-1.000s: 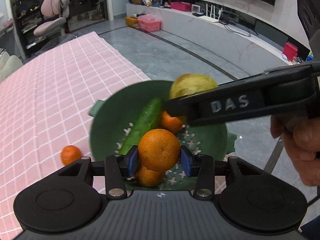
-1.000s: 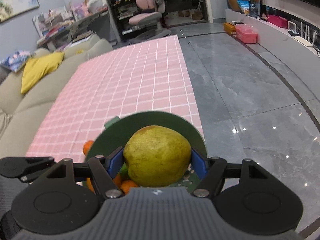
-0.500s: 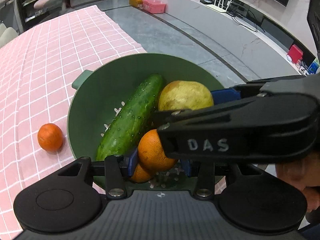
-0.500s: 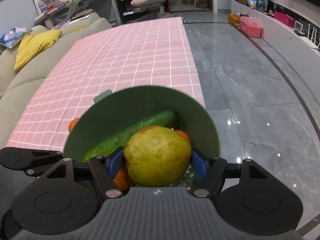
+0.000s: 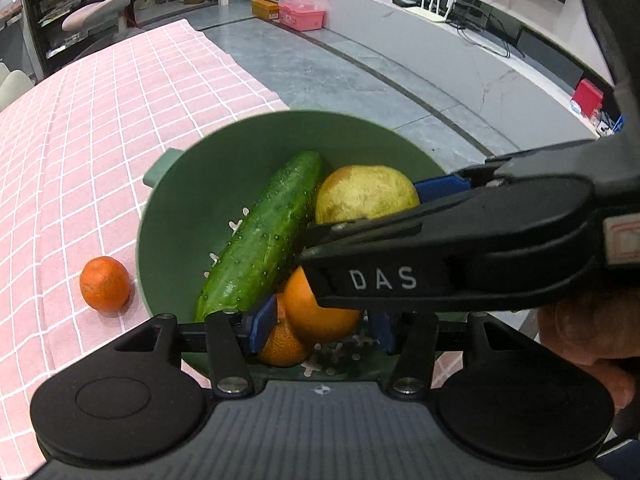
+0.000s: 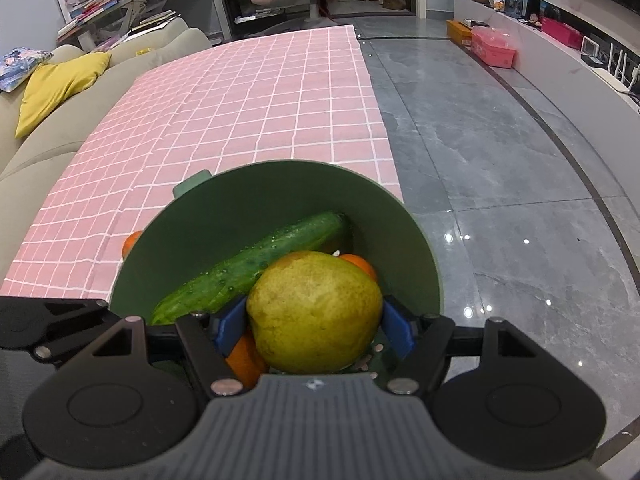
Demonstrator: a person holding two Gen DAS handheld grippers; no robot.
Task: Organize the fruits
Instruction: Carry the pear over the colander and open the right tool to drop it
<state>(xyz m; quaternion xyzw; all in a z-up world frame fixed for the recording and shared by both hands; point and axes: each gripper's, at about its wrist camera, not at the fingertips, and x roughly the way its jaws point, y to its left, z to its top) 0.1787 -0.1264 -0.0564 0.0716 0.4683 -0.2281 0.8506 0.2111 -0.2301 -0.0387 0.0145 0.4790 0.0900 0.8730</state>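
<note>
Right claw (image 6: 314, 326) grips a yellow-green pear (image 6: 314, 314) between its blue pads, low inside the green colander (image 6: 240, 196). Left claw (image 5: 320, 322) has its pads at either side of an orange (image 5: 320, 312) down in the same colander, with a gap showing at the right pad. A cucumber (image 5: 264, 236) leans diagonally across the colander. One small tangerine (image 5: 105, 284) sits on the pink checked worktop (image 5: 100, 120), just left of the colander.
</note>
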